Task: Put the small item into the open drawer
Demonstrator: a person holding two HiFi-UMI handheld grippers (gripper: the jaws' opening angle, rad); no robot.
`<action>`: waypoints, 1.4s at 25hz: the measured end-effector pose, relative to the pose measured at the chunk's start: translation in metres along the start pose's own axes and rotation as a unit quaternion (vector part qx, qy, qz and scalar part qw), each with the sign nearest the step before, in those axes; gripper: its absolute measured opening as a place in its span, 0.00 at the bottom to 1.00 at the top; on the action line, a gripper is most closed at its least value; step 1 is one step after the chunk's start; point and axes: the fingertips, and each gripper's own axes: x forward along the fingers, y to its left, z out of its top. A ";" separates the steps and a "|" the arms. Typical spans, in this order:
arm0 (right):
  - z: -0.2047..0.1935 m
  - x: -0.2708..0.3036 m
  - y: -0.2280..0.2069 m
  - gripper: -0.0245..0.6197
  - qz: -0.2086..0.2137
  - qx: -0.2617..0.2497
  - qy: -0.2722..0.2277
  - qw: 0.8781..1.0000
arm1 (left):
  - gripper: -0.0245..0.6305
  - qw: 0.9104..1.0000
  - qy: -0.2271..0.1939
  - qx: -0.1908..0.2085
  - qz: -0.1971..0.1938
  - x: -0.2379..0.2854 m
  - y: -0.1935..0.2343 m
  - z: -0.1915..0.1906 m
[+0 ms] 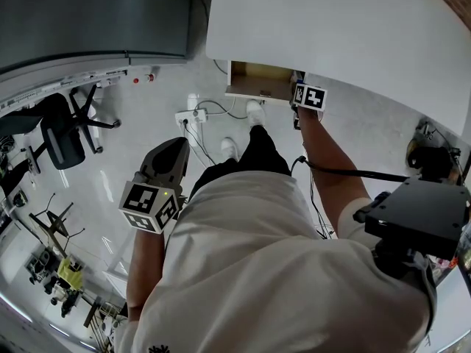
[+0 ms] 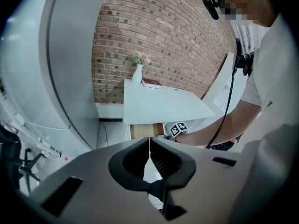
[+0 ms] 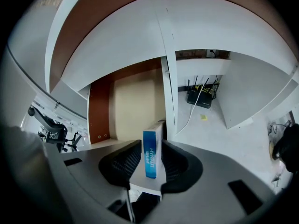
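- The grey plastic left gripper (image 2: pixel 149 146) is hanging well away from the open drawer, down at the person's left side. Its jaws are pressing together on nothing. I'd say it is idling there because this job needs only one hand.
- The shallow wooden drawer with the tan floor (image 3: pixel 135 101) is standing pulled out from under the white desk top (image 1: pixel 331 28), leaving its floor bare to take things.
- The small blue-and-white carton (image 3: pixel 150 160) is standing upright at the drawer's front edge. I cannot tell whether it is resting on the white front lip.
- The right gripper (image 3: pixel 152 143) is reaching in at the drawer's front. Its jaws are standing apart around the carton, one pad clearly off it, so the grip is released, probably to leave the carton there.
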 end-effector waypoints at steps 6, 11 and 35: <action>-0.002 -0.008 0.001 0.32 0.007 0.007 -0.007 1.000 | 0.08 1.000 -0.005 0.007 -0.004 -0.003 -0.004 -0.003; 0.009 -0.008 0.000 0.35 0.007 0.010 -0.013 1.000 | 0.08 1.000 -0.010 0.014 -0.012 0.004 0.000 0.005; -0.075 -0.167 0.075 0.13 0.000 -0.027 -0.086 0.996 | 0.08 0.989 -0.119 0.043 -0.075 -0.122 0.001 -0.044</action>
